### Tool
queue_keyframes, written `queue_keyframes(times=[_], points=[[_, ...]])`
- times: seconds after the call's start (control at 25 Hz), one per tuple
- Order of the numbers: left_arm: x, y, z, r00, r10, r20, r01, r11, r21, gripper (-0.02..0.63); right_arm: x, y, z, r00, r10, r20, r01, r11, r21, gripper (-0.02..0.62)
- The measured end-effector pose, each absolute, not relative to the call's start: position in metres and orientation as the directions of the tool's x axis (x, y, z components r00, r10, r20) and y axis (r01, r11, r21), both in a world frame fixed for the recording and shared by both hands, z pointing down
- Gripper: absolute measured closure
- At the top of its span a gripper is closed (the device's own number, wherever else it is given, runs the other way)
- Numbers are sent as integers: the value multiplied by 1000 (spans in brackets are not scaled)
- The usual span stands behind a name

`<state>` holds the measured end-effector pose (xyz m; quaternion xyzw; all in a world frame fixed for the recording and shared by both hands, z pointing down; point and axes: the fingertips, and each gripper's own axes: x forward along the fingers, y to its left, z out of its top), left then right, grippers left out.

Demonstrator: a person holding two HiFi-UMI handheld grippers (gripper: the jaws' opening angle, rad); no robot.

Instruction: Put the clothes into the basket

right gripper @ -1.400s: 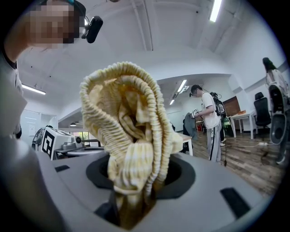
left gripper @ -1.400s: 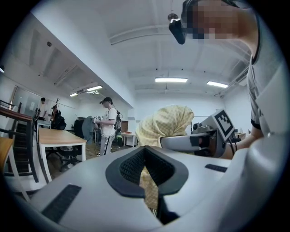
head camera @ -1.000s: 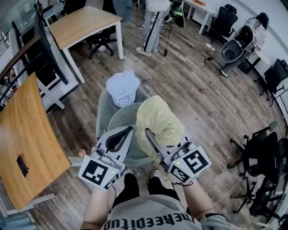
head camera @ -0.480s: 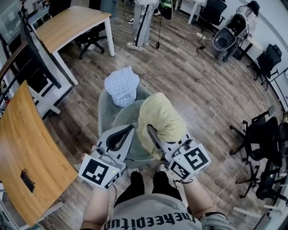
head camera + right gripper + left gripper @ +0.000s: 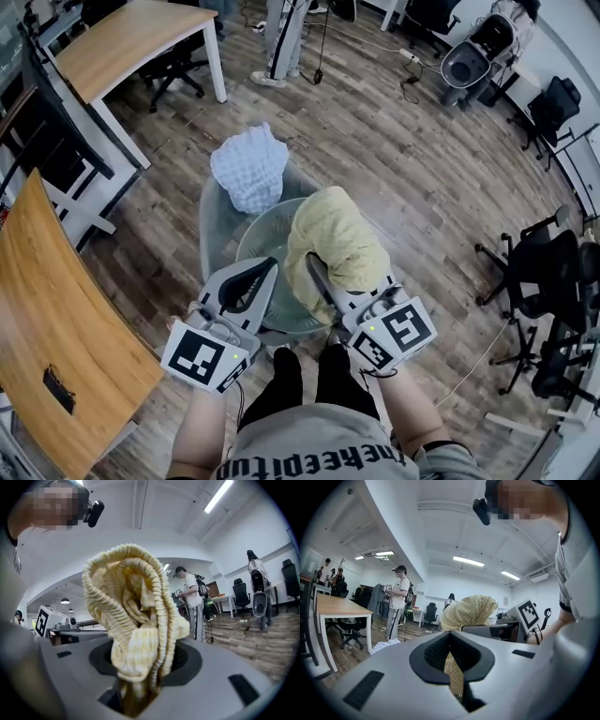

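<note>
The right gripper (image 5: pixel 317 277) clamps the bunched yellow garment (image 5: pixel 333 246) above the basket (image 5: pixel 255 242) — over its right half. The left gripper (image 5: pixel 265 272), just left, pinches a thin strip of that cloth.

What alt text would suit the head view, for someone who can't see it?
Seen from above, the right gripper holds a bunched yellow garment over a round grey basket on a wooden floor. The left gripper sits beside it at the basket's near rim, and a pale checked cloth lies just beyond the basket.
</note>
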<state>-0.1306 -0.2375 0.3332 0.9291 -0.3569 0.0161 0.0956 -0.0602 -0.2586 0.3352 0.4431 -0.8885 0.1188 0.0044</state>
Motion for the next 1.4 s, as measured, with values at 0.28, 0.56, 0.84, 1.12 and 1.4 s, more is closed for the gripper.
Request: queue_keyframes(times=[0.28, 0.56, 0.84, 1.12, 1.4], points=[[-135, -244, 355, 757, -640, 130, -652, -731, 200, 592, -64, -269, 363, -585, -795, 158, -805, 548, -226, 391], [-134, -248, 378, 753, -636, 169, -657, -719, 226, 592, -65, -277, 397, -575, -790, 215, -815, 529, -236, 391], [-134, -252, 398, 747, -638, 187, -665, -710, 233, 592, -66, -282, 431, -571, -775, 272, -819, 515, -251, 390], [-137, -254, 421, 735, -641, 220, -677, -684, 271, 592, -68, -286, 468, -565, -755, 334, -824, 494, -277, 390], [-139, -255, 437, 723, -645, 248, -691, -667, 278, 592, -67, -286, 497, -552, -738, 387, -833, 465, -300, 387]])
